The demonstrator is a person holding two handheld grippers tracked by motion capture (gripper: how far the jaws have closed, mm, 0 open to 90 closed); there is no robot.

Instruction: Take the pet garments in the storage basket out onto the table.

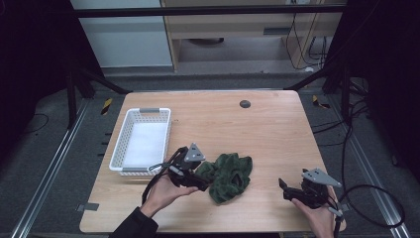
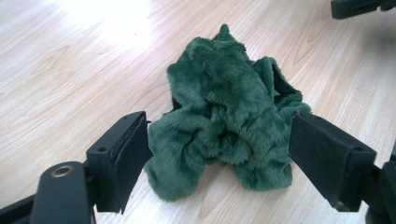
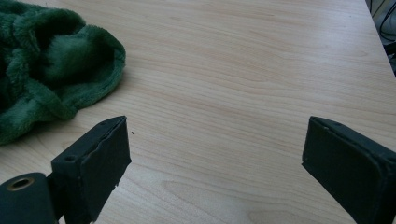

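Observation:
A crumpled dark green plush cloth lies on the wooden table, near the front and a little left of centre. My left gripper is at the cloth's left end. In the left gripper view the cloth bulges between the two black jaws, and that gripper is open, its pads alongside the fabric without squeezing it. My right gripper hovers low at the front right, apart from the cloth. It is open over bare wood, with the cloth at its upper left.
A white slatted basket stands at the table's left edge, just behind my left hand. A small dark round disc sits near the far edge. Black cables trail off the right side. The right gripper's tip shows beyond the cloth.

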